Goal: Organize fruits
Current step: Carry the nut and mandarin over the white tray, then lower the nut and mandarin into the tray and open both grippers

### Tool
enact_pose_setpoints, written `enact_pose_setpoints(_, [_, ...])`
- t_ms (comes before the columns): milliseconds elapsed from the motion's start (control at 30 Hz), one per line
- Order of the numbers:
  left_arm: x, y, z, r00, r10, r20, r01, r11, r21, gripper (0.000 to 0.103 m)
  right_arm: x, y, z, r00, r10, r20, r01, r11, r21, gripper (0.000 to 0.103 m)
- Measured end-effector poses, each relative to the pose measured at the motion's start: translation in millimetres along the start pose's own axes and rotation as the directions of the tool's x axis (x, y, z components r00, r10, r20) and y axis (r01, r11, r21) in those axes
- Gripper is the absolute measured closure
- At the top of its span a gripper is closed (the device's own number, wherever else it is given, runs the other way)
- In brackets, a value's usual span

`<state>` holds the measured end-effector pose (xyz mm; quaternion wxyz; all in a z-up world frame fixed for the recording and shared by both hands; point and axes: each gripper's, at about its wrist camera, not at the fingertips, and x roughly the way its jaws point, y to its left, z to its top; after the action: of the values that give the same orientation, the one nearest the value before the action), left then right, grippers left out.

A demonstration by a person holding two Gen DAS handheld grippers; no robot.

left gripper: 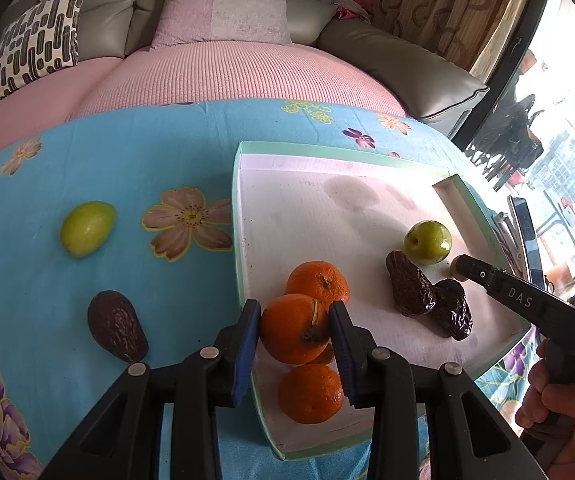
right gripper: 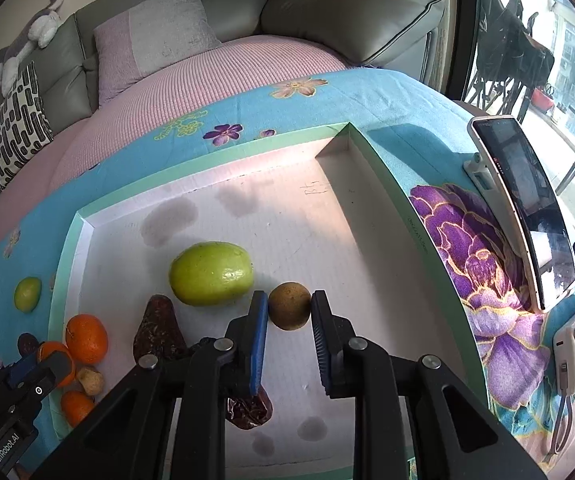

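Inside tray (right gripper: 379, 184), green fruit (right gripper: 210, 273) long axis sideways, lying flat

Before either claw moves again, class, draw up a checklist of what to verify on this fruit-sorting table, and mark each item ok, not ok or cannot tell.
1. Left claw has a fruit: ok, its pads sit either side of an orange over the tray.
2. Right claw has a fruit: ok, it brackets a small brown round fruit; firmness of grip: cannot tell.
3. Space beneath the left claw: not ok, other oranges lie right there.
4. All fruit in the tray: not ok, a green fruit and a dark date lie on the blue cloth.
5. Claws clear of each other: ok, apart.
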<state>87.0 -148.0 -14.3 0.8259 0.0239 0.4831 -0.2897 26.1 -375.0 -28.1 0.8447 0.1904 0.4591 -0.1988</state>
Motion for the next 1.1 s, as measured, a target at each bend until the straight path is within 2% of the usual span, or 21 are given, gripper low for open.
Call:
enact_pose_setpoints(767, [-8,0,2,1.000,-0.002,-0.003,0.002,1.000,0.004,0.063,-7,2,1,1.000,-0.018,0.017,0.018,1.000,-0.014,0.078])
enact_pose_setpoints(833, [-11,1,3,1.000,-0.006,0.003,0.006,1.000,0.002,0.060,-9,2,1,1.000,-0.021,0.023,0.021,1.000,-0.013,0.065])
enact_pose_setpoints(900, [-13,0,3,1.000,-0.007,0.011,0.007,1.000,0.004,0.055,-11,3,1,0.999,-0.020,0.028,0.021,1.000,-0.016,0.063])
enact_pose_setpoints(1067, [-19,-1,4,1.000,-0.011,0.024,0.011,1.000,0.008,0.054,-14,5,2,0.999,-0.016,0.040,0.017,1.000,-0.023,0.063])
enact_pose_setpoints(1100, [-20,-1,5,1.000,-0.011,0.027,0.011,1.000,0.007,0.053,-15,5,2,0.999,-0.014,0.042,0.015,1.000,-0.024,0.059])
